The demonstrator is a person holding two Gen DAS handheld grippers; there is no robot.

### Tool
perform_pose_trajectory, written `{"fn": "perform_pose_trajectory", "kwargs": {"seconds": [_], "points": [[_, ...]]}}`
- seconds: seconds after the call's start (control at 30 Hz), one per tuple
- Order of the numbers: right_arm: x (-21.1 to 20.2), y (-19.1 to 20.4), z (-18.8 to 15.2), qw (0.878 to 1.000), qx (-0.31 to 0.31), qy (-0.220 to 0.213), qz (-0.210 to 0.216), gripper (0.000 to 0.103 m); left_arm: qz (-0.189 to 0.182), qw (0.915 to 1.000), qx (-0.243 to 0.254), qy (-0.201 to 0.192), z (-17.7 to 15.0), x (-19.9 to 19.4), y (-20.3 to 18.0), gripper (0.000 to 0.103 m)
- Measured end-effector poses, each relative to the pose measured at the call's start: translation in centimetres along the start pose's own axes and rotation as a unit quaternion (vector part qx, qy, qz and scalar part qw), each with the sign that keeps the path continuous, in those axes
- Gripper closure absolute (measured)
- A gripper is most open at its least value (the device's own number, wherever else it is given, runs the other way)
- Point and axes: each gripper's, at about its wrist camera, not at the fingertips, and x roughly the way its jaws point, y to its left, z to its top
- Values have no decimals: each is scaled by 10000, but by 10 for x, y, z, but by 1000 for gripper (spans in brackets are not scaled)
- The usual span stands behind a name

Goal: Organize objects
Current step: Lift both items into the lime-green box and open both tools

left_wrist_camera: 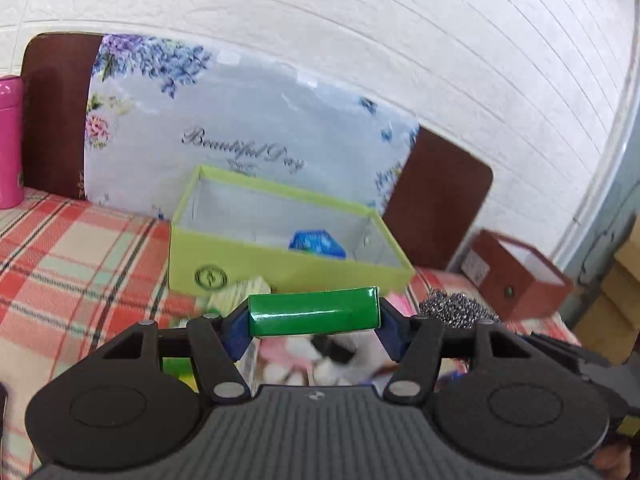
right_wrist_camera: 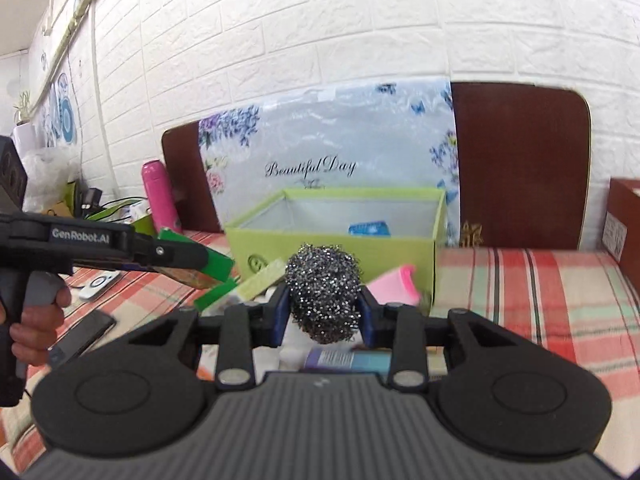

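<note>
While the left gripper (left_wrist_camera: 314, 314) clamps a green carton (left_wrist_camera: 313, 311) and the right gripper (right_wrist_camera: 323, 303) a steel scourer (right_wrist_camera: 323, 291), the green box (left_wrist_camera: 280, 264) just ahead holds only a blue packet (left_wrist_camera: 317, 243), with clutter (left_wrist_camera: 316, 356) below still unsorted.

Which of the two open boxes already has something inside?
The lime-green box: a blue packet lies in it. The red-brown box beside it shows only its white lining.
</note>
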Motion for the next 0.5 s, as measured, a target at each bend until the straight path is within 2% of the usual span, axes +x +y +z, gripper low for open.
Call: {"fn": "perform_pose_trajectory", "kwargs": {"seconds": [0.23,0.37,0.5], "points": [[57,-14,35,9991,-40,-99,-416,69,12,9990,-411,-169,51,53,10,38],[90,-26,52,9973,-148,-162,-706,69,55,9993,-331,-150,70,90,12,38],[122,-39,60,9959,-149,-105,-883,69,121,9994,-337,31,76,127,18,39]]}}
